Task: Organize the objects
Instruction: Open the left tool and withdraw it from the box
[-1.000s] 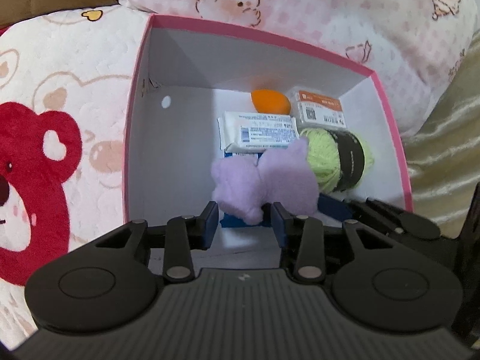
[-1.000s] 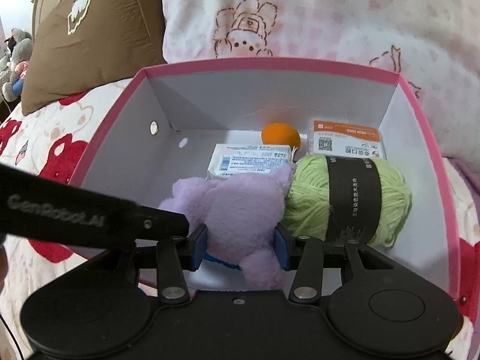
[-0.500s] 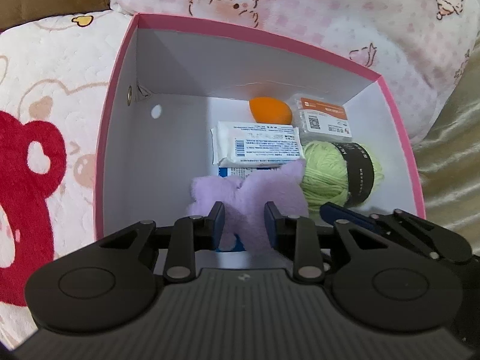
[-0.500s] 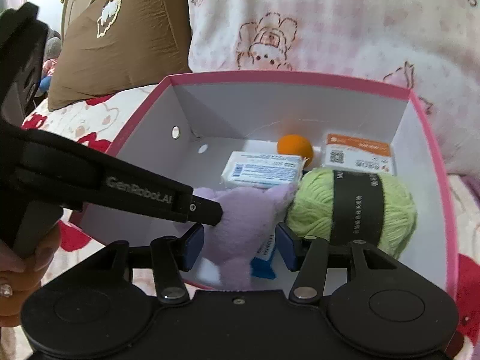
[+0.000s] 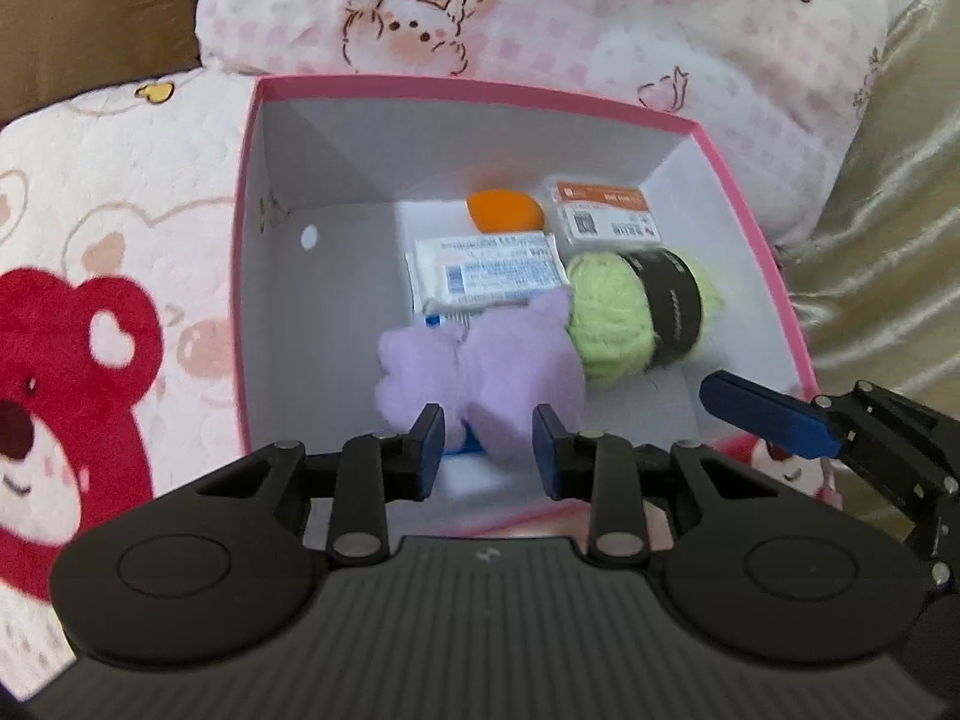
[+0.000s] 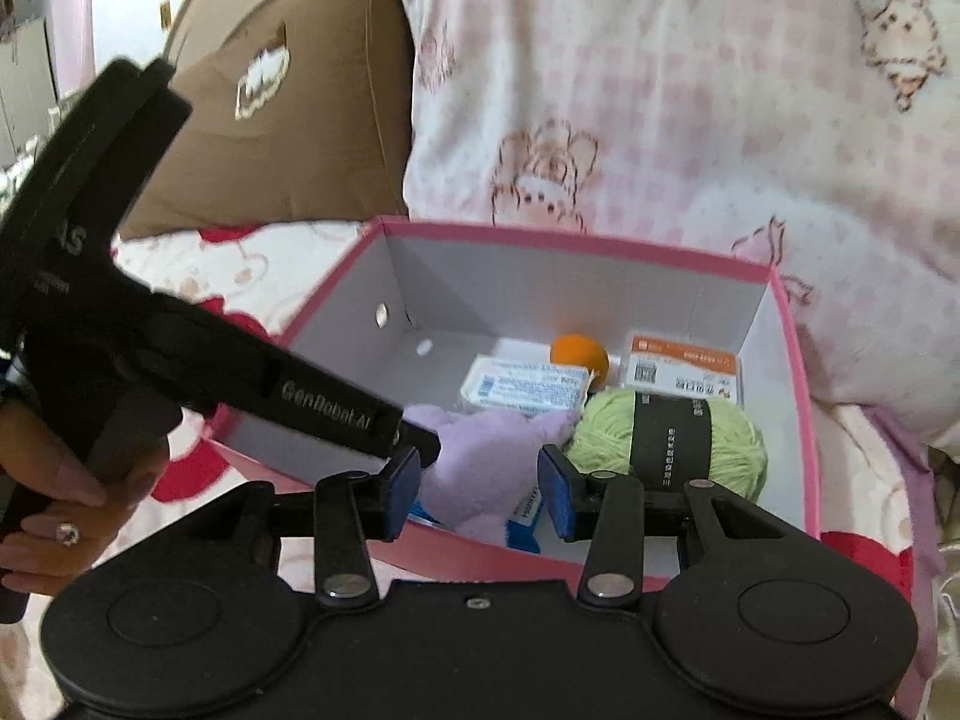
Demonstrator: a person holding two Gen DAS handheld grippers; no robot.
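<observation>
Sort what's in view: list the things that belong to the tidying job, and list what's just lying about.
Part of the job: pink box, purple plush toy, green yarn ball, orange ball, white packet, orange-labelled pack.

Just lying about: pink pillow, brown cushion, bear blanket.

In the box (image 5: pixel 252 276) ahead of my jaws, the plush toy (image 5: pixel 480 360) lies nearest, the wipes packet (image 5: pixel 486 276) at its twelve o'clock, the yarn ball (image 5: pixel 642 318) at two, the sponge (image 5: pixel 504 210) and card pack (image 5: pixel 606 219) farthest back.
</observation>
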